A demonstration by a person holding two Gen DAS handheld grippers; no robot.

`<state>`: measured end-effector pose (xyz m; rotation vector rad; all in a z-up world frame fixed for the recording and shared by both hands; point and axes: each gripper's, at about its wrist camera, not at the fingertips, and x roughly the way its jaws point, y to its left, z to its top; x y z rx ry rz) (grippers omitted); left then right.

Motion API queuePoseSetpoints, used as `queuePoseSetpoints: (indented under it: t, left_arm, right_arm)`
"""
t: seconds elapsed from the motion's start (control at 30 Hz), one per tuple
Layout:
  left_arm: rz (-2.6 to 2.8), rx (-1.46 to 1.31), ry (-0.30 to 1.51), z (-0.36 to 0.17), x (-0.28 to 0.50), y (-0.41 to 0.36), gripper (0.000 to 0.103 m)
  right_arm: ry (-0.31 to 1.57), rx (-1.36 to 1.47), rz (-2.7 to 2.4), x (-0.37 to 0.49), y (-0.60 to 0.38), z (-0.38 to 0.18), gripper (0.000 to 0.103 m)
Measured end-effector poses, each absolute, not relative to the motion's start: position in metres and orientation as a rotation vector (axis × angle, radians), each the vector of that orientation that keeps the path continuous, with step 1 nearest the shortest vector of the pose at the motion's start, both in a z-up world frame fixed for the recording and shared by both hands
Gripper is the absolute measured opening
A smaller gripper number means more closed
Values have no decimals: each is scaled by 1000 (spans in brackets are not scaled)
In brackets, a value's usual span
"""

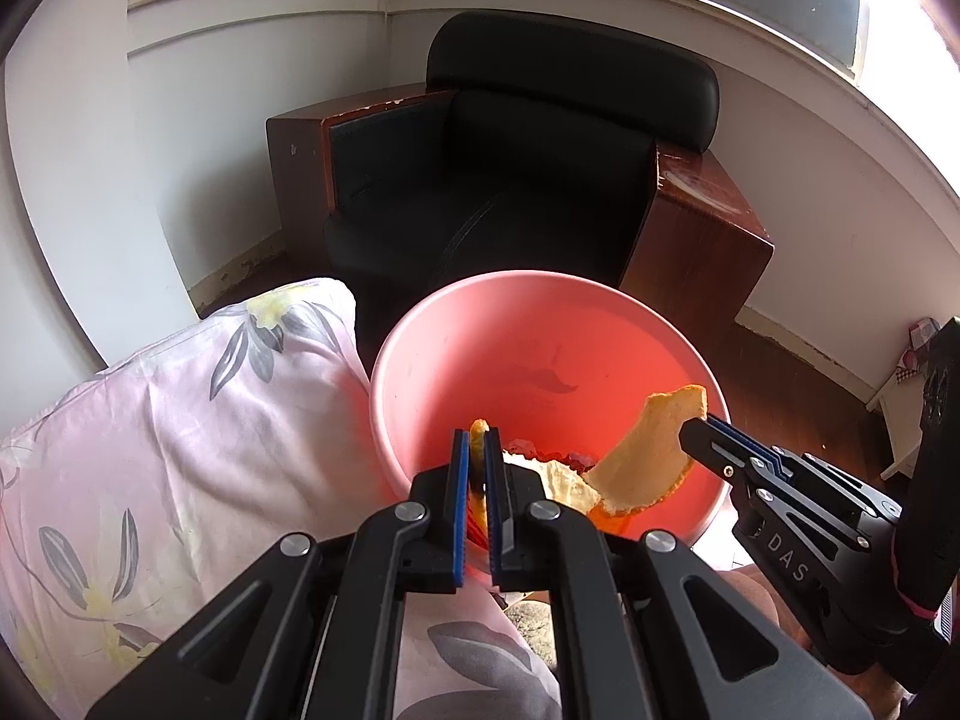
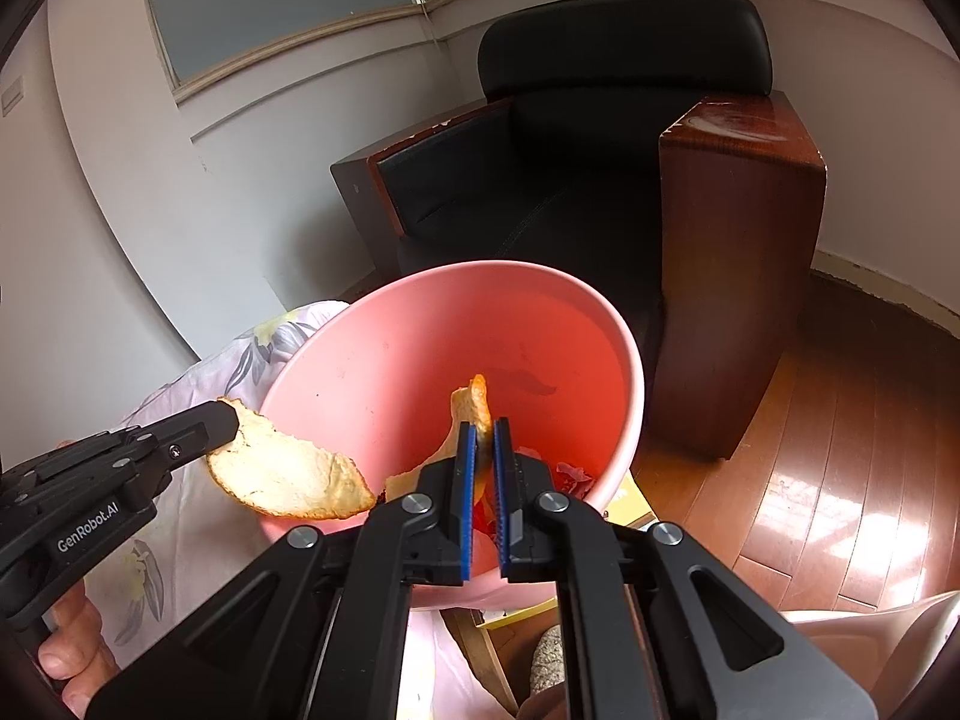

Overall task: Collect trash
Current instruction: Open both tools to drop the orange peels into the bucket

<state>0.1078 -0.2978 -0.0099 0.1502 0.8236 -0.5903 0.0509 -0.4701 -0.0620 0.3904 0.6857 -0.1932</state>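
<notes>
A pink trash bin point(image 1: 480, 324) stands ahead of both grippers; it also shows in the right wrist view point(image 2: 384, 348). My left gripper point(image 1: 477, 441) is shut on a piece of orange peel point(image 1: 478, 438) over the bin's near rim. From the right wrist view the left gripper point(image 2: 225, 420) holds a broad pale peel point(image 2: 288, 468). My right gripper point(image 2: 485, 429) is shut on a second orange peel point(image 2: 471, 405) above the bin. In the left wrist view the right gripper point(image 1: 696, 432) holds that curved peel point(image 1: 651, 450). Some scraps point(image 2: 573, 474) lie in the bin's bottom.
A black leather armchair point(image 1: 516, 168) with brown wooden sides stands behind the bin. A pink floral pillow point(image 1: 180, 420) lies at the left. Shiny wooden floor point(image 2: 840, 450) spreads to the right. A white stool point(image 1: 900, 408) stands far right.
</notes>
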Motion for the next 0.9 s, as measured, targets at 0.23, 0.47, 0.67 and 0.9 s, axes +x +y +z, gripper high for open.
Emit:
queuePoseSetpoints:
  t: [0.23,0.47,0.67,0.9]
  left_arm:
    - [-608,134,830,-12,109,-296,11]
    - [-609,114,809,-7,106,-288,33]
    - [-599,111,790,-1,102,-280,41]
    - [-590,99,772,7,95,-266,49]
  right_arm:
    - [724,421,-194,57,-473,-67,7]
    - [731,433,-193,58,-471,-68,10]
    - [713,442,-180,54,-466,-63,26]
    - [701,424,-160,48,-452,-57,26]
